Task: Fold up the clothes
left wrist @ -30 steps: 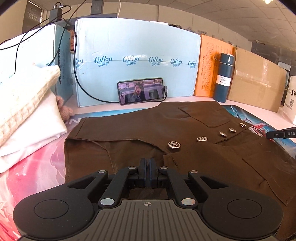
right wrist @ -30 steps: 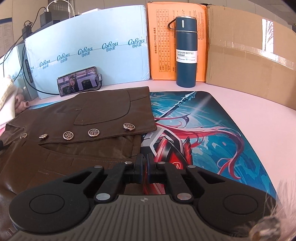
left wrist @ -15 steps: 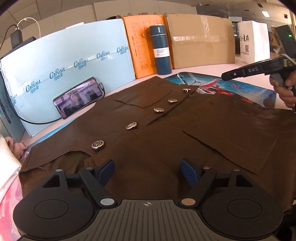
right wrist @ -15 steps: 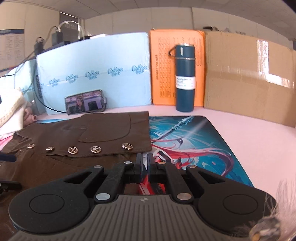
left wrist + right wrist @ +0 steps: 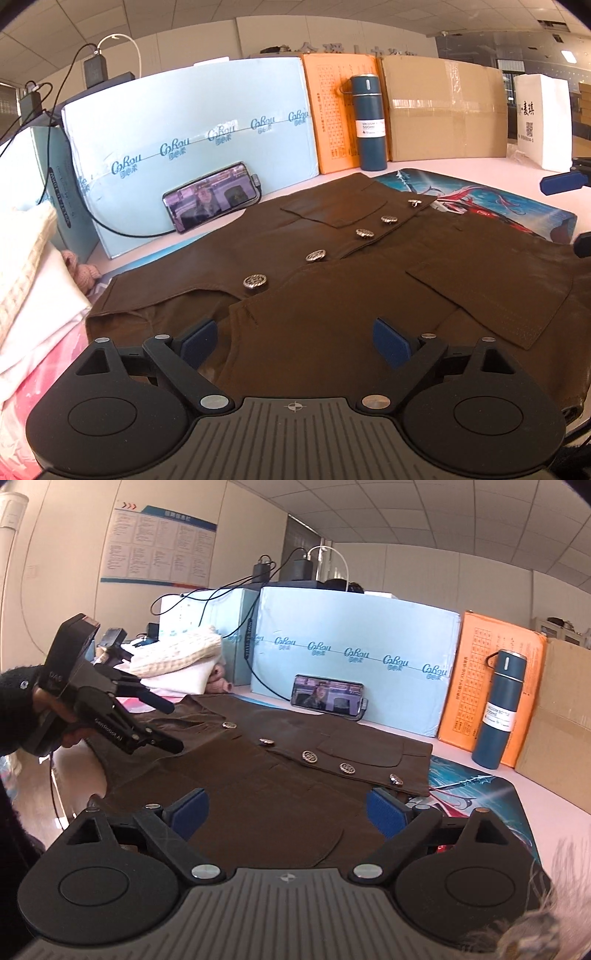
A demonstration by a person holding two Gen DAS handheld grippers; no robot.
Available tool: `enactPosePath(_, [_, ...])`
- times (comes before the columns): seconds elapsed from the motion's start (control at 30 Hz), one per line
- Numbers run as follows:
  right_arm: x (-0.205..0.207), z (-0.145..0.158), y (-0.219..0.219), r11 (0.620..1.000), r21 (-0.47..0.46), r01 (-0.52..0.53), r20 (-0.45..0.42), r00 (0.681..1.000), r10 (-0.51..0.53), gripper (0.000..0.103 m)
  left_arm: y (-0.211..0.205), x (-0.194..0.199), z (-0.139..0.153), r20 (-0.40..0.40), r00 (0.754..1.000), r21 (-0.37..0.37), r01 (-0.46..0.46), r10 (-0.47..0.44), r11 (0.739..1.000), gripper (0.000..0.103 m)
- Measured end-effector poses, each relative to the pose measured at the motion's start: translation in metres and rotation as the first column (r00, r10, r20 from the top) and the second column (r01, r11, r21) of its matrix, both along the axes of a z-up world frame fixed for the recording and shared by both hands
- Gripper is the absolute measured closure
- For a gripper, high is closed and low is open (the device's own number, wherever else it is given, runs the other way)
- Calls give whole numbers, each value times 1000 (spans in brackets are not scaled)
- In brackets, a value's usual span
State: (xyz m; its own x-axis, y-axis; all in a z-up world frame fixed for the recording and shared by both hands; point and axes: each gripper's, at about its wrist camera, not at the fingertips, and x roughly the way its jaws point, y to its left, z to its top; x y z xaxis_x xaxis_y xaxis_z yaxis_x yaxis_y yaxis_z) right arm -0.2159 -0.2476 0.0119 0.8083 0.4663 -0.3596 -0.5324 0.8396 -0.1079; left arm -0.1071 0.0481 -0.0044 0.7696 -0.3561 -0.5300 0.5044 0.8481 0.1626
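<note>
A brown garment (image 5: 332,295) with a row of metal buttons (image 5: 255,281) and patch pockets lies flat on the table. My left gripper (image 5: 295,339) hangs over its near edge. Its jaws are opening wide, with cloth below them but nothing pinched. In the right wrist view the same garment (image 5: 280,775) spreads ahead, and my right gripper (image 5: 287,812) is above its near part, jaws opening and pressing on nothing. The left gripper (image 5: 168,725), held in a hand, shows at the garment's left end. The right gripper's fingers (image 5: 561,182) poke in at the right edge.
A stack of folded white and cream clothes (image 5: 26,266) sits at the left. Behind the garment stand a phone (image 5: 210,201), a pale blue board (image 5: 192,147), an orange envelope (image 5: 332,122), a teal bottle (image 5: 369,122), cardboard (image 5: 443,114) and a white bag (image 5: 543,122). A printed mat (image 5: 480,199) lies underneath.
Both grippers went from shut to wide open. The left one shifted along the garment's near edge. The right one swung left from the mat to face the garment.
</note>
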Motion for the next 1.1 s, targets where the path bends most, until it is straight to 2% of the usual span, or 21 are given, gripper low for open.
enactPosePath(0.1, [-4,-5,9,998,-23,-63,-39,997,62,8,3,0,-9,-23,999,28,-26,27,999,9])
enactPosePath(0.3, [-6,-19,33,981,-117,-157,-105,984,145,8,10,0,-14,-17,998,0,-56,56,998,2])
enactPosePath(0.63, [-18,-14,45,954,-182,-238,-84,970,226,8,16,2,-15,-43,997,-35,-73,71,997,0])
enactPosePath(0.9, [-12,-32,65,910,-337,-243,-106,970,220,6,18,-2,-12,-24,998,-43,-67,66,997,0])
enactPosePath(1.0, [-8,-34,69,907,-336,-254,-108,967,231,5,23,-13,-4,28,1000,-99,-12,15,995,0])
enactPosePath(1.1, [-6,-35,74,901,-342,-269,-106,963,247,5,25,-33,4,98,986,-142,146,-133,979,0])
